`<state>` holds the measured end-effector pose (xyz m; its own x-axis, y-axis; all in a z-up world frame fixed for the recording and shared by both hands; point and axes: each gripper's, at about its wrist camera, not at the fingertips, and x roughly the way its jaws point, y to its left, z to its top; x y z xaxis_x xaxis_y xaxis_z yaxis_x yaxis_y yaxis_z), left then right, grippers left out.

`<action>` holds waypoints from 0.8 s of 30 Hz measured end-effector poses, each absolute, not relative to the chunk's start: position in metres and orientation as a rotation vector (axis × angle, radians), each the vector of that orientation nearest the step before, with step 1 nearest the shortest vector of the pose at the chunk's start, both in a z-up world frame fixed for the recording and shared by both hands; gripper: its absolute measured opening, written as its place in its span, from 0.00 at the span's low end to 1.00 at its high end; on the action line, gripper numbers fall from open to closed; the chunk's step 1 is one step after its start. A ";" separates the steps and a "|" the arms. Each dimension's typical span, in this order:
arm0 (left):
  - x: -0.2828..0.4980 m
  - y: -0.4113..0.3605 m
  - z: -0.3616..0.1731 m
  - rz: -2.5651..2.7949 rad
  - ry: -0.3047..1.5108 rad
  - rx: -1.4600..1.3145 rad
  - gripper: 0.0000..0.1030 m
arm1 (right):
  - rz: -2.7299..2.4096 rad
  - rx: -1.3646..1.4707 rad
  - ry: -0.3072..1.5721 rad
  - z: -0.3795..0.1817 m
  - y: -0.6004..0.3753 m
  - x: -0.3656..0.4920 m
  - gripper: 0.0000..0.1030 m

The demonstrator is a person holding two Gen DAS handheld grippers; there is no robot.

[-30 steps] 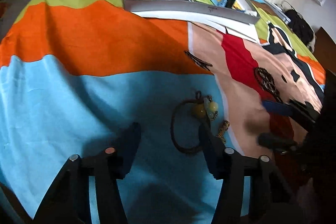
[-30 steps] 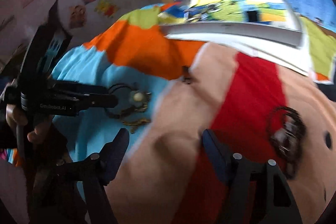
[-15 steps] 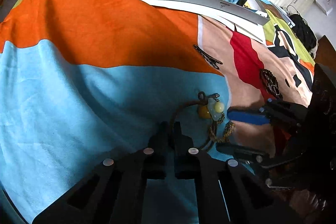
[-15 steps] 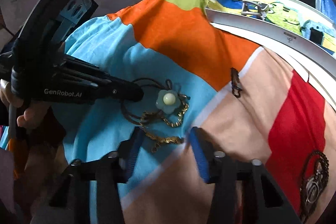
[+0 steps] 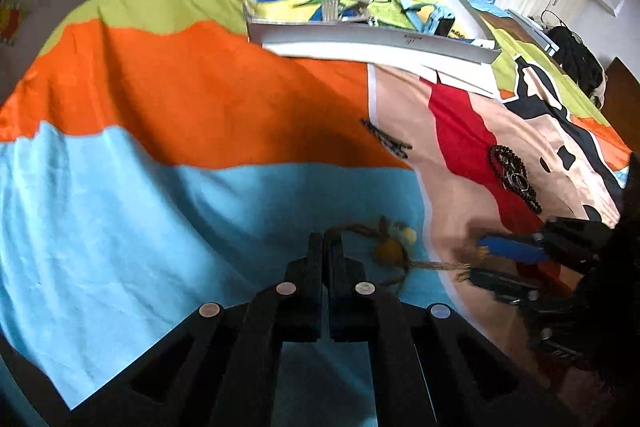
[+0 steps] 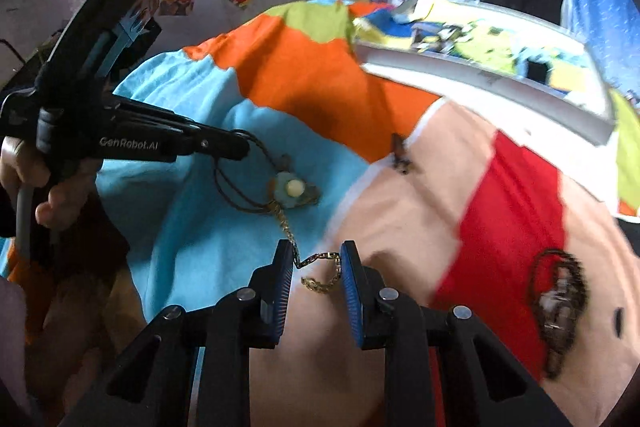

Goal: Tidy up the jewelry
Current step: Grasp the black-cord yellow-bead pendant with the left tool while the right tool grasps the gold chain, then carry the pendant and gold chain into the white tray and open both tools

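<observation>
A brown cord necklace with a pale flower pendant lies on the blue part of the bedspread, tangled with a gold chain. My left gripper is shut on the cord; it shows from the side in the right wrist view. My right gripper is open, its blue pads either side of the gold chain's loose end. In the left wrist view the pendant sits just right of my closed fingers and the right gripper reaches in from the right.
A dark hair clip lies on the orange-beige border. A black beaded bracelet rests on the red patch, also in the right wrist view. A white tray with small items sits at the far side of the bed.
My left gripper closed on the cord necklace. My right gripper moved left to the gold chain and narrowed around it; the chain now stretches out from the pendant.
</observation>
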<state>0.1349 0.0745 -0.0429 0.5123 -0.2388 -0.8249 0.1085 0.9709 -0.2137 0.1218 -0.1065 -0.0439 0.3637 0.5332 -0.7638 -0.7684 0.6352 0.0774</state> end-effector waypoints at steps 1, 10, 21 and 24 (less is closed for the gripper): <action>0.136 0.072 -0.042 -0.208 1.008 -0.134 0.00 | 0.842 -0.324 0.834 -0.039 -0.111 0.120 0.23; 0.142 0.068 -0.033 -0.191 0.986 -0.124 0.00 | 0.755 -0.354 0.771 -0.011 -0.142 0.116 0.22; 0.174 0.040 0.024 -0.272 0.899 -0.073 0.00 | 0.727 -0.345 0.650 0.032 -0.151 0.140 0.23; 0.201 0.035 0.050 -0.283 0.853 -0.080 0.00 | 0.707 -0.334 0.604 0.051 -0.155 0.164 0.22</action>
<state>0.2007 0.0349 0.0498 0.6226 -0.2779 -0.7315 0.2142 0.9596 -0.1822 0.1639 -0.1547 0.0509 0.6018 0.5046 -0.6190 -0.6904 0.7184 -0.0856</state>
